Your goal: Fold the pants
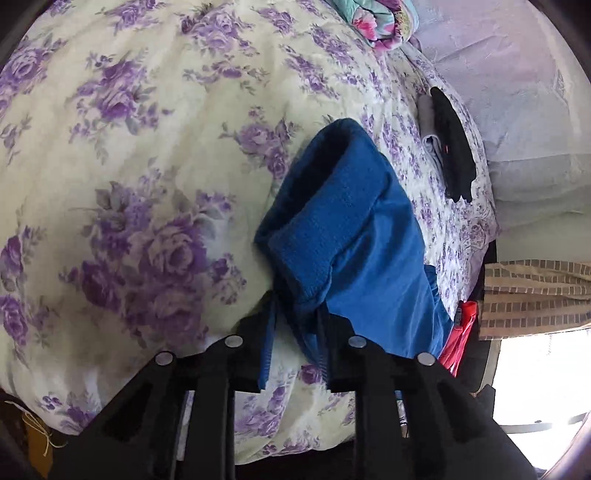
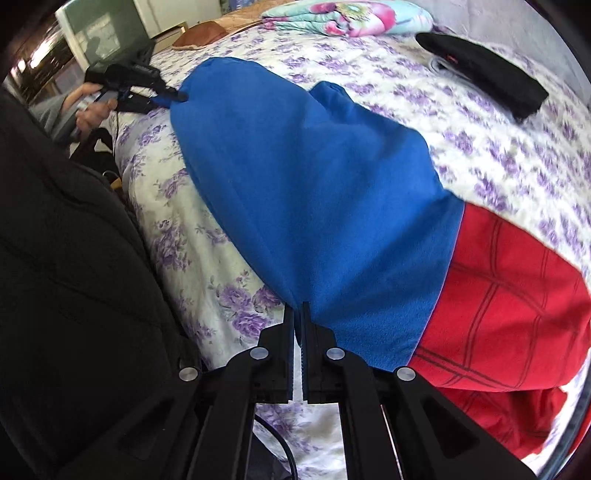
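Bed (image 1: 129, 177): covered by a cream sheet printed with purple roses; it fills the ground ahead of and beneath both claws. In the right wrist view the sheet (image 2: 498, 155) runs ahead and to the right of the claw.

Blue fleece pants (image 2: 314, 206): largest item on the bed, lying directly ahead of the right gripper (image 2: 298, 314) and stretching away from it toward the left gripper (image 2: 173, 96), which is seen at the far end, held by a person's hand (image 2: 90, 110). In the left wrist view the pants (image 1: 354, 236) rise ahead of the claw as a bunched fold with an open, dark hollow at the top.

Red garment with dark check lines (image 2: 509, 317): to the right of the right claw, partly under the blue pants' edge.

Black folded item (image 2: 487, 70): far ahead and right of the right claw, well apart from the pants, resting over something pale. A floral folded cloth (image 2: 351, 18) lies beyond it.

Right claw: jaws pressed nearly together, pinching the near edge of the blue pants.

Left gripper (image 1: 295, 321): jaws narrow but apart, with the pants' edge between the fingertips; whether the pads press on it cannot be told.
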